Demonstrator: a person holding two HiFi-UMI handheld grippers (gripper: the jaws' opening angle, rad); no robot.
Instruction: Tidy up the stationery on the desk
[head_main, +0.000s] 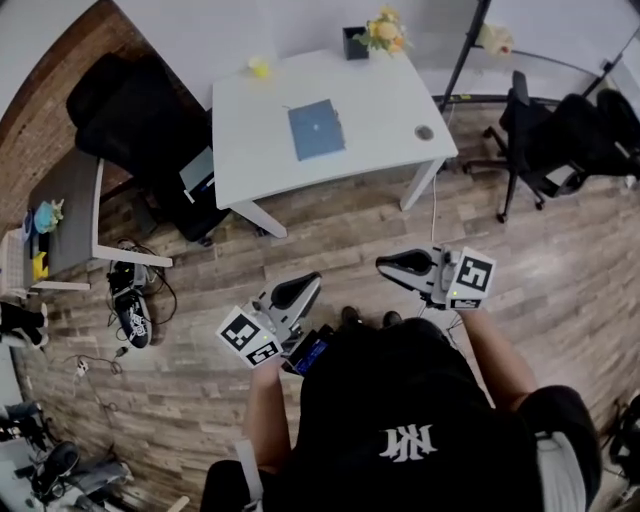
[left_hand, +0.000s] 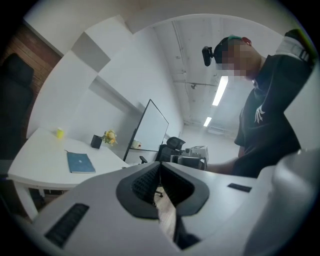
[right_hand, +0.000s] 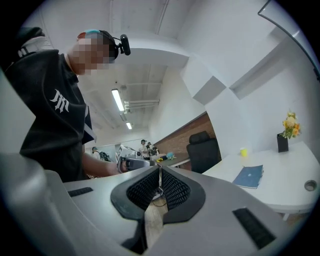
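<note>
**Both claws clenched and empty, notebook far off to the side**

The left gripper (left_hand: 159, 169) and the right gripper (right_hand: 160, 171) were each squeezed closed with nothing between the pads, and they pointed roughly toward each other. The blue notebook (head_main: 316, 129) lay well apart from both. It was to the left gripper's left and the right gripper's right, flat on the white desk (head_main: 250, 150), its long axis running away from the person. Neither claw looked clearly nearer.

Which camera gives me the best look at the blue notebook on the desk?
The head view: it sees the blue notebook from above, whole, near the desk's middle. Both gripper views show it small and foreshortened.
</note>
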